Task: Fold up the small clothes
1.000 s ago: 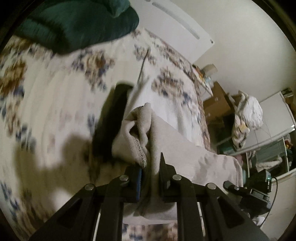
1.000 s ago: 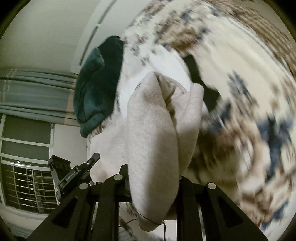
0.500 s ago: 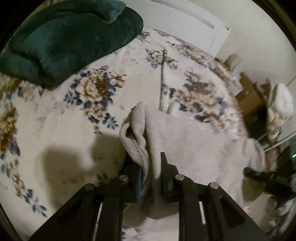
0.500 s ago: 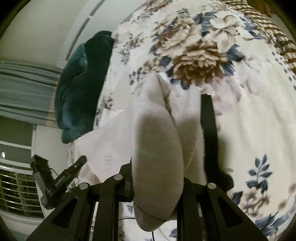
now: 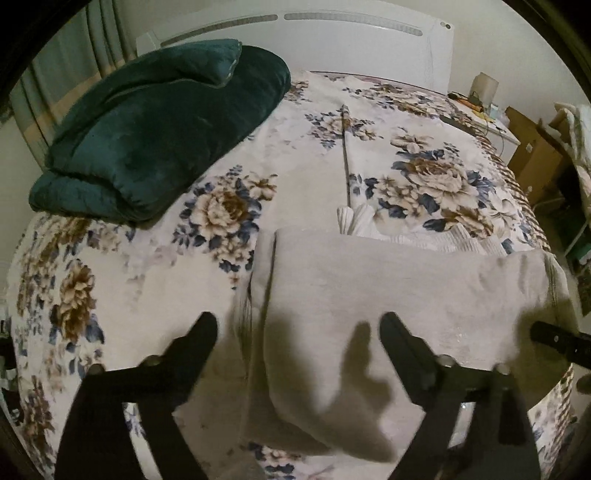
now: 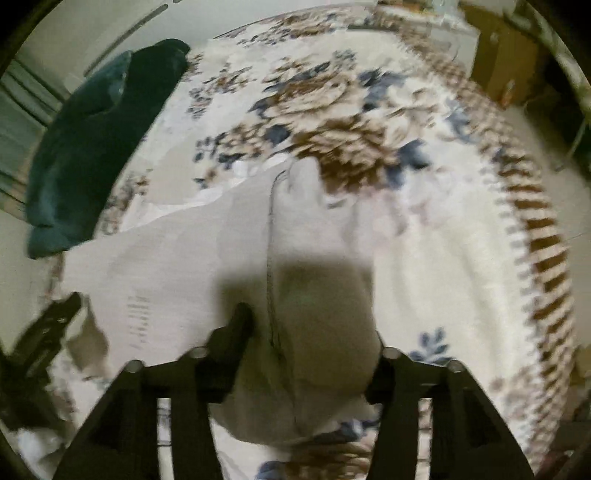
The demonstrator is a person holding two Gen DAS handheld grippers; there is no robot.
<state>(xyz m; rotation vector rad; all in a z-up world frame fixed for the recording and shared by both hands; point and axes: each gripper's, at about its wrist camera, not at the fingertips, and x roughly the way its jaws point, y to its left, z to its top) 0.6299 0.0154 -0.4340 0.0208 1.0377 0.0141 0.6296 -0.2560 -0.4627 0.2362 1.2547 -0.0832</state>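
Note:
A beige garment (image 5: pixel 399 295) lies spread flat and folded over on the floral bedspread (image 5: pixel 147 266). My left gripper (image 5: pixel 297 325) is open, its fingers apart just above the garment's left part, holding nothing. In the right wrist view, the garment (image 6: pixel 177 280) bunches up at its right end between the fingers of my right gripper (image 6: pixel 314 332), which stands open around the cloth. The right gripper's tip (image 5: pixel 554 339) shows at the garment's right end in the left wrist view. The left gripper (image 6: pixel 48 332) shows at the far left of the right wrist view.
A dark green folded blanket (image 5: pixel 159 129) lies at the back left of the bed. A white ribbed cloth (image 5: pixel 424 232) lies just behind the garment. A white headboard (image 5: pixel 332 33) stands behind. Cardboard boxes (image 5: pixel 532 162) and clutter stand right of the bed.
Both grippers lowered the garment onto the bed and opened. The cloth left the left gripper's jaws and now lies flat. The right jaws have parted around the bunched end.

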